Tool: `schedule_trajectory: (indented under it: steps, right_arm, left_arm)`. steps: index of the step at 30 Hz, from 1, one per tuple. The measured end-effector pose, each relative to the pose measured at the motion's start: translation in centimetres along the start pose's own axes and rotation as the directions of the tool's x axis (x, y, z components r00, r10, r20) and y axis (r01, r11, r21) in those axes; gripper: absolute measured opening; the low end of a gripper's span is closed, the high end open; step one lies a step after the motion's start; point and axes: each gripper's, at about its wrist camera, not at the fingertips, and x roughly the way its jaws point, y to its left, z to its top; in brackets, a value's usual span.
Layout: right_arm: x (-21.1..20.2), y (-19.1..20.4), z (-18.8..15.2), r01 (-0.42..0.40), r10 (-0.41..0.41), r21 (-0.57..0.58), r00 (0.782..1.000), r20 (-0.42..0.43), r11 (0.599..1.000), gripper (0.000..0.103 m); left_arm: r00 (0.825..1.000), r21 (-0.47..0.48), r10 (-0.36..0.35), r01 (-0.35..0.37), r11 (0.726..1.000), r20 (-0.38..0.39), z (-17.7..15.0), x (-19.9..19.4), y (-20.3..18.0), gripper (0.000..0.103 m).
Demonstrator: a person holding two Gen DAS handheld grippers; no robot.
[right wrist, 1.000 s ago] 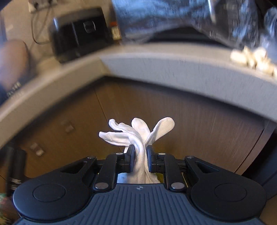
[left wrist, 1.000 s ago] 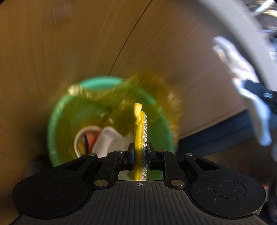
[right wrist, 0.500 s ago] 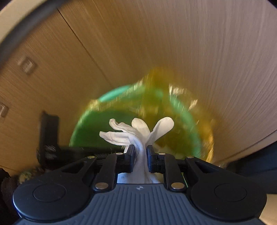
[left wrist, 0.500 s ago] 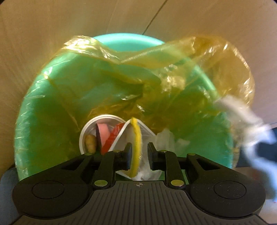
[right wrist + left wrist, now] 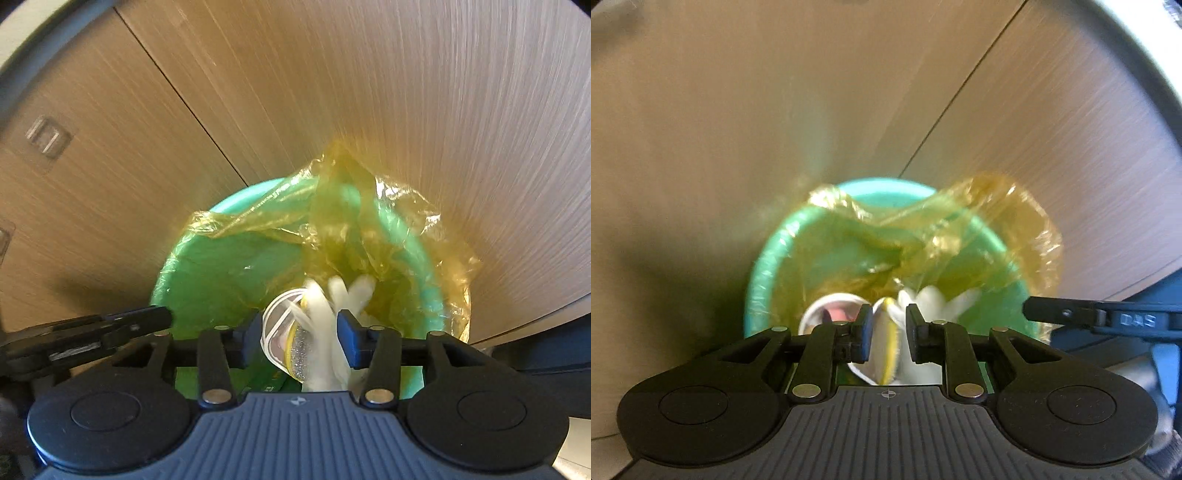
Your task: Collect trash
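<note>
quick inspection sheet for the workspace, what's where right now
surface: floor hardly shown
job's things: green bin with yellow liner; white glove and yellow sponge dropping in; cup inside
clutter: nothing seen
grippers: left gripper open, sponge between jaws unpinched; right gripper just opened, glove loose between jaws
cables: nothing seen
surroundings: wooden cabinet doors behind bin
</note>
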Motion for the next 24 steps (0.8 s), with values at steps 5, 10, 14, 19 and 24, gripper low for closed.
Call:
schedule_trajectory:
  steps: [5, 10, 14, 19, 24]
  right_arm:
    - [-3.7, 2.8, -1.6, 0.064, -0.054, -0.057, 0.986, 0.16, 0.996, 0.048]
    - [-9.8, 7.9, -3.4, 0.077, -0.041, -0.075, 0.917, 0.397, 0.994, 0.054]
    - [-15.9, 14.0, -4.6, 0.036, 0.059, -0.143, 0.792, 0.608, 0.989, 0.075]
    - [-20.3, 20.9, -7.3, 0.057, 0.156, -0.25, 0.643, 0.75, 0.967, 0.093]
    - [-21.4, 24.0, -9.6, 0.044, 0.237, -0.34, 0.633, 0.737, 0.939, 0.093]
  left_arm:
    - [0.989, 0.059, -0.019, 0.011, 0.998, 0.144, -1.0, -6.7, -0.4, 0.022]
    - [0.936, 0.104, -0.025, -0.013, 0.994, 0.351, -1.5, -15.1, -1.5, 0.022]
    - [0.782, 0.169, -0.008, -0.125, 0.978, 0.624, -2.2, -24.1, -2.6, 0.022]
    - [0.621, 0.111, 0.102, -0.295, 0.949, 0.777, -3.8, -31.1, -2.0, 0.021]
    - [0.605, 0.017, 0.2, -0.333, 0.943, 0.771, -5.9, -32.1, -0.4, 0.018]
